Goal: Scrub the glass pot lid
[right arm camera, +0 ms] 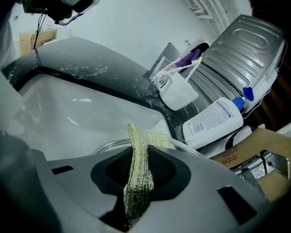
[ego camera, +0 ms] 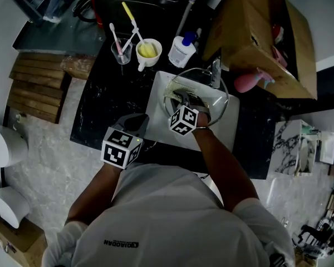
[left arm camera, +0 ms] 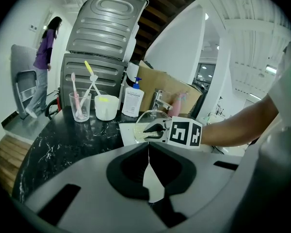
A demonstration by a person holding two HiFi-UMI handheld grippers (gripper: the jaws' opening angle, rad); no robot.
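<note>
The glass pot lid [ego camera: 220, 88] lies in the white sink [ego camera: 222, 132], its metal rim showing as an arc. My right gripper [ego camera: 181, 100] is over the lid, shut on a yellow-green glittery scrub cloth [right arm camera: 138, 159] that sticks out past the jaws onto the lid's rim [right arm camera: 188, 148]. In the left gripper view the lid [left arm camera: 153, 116], the cloth [left arm camera: 141, 132] and the right gripper [left arm camera: 157, 129] lie just ahead. My left gripper [left arm camera: 148, 145] hangs over the black counter left of the sink, its jaws shut with nothing between them.
On the black marble counter [ego camera: 108, 107] behind the sink stand a glass with toothbrushes [ego camera: 121, 52], a white mug [ego camera: 149, 53] and a soap bottle [ego camera: 182, 50]. A faucet [ego camera: 216, 71] rises at the sink's back. A cardboard box [ego camera: 267, 32] sits at the right.
</note>
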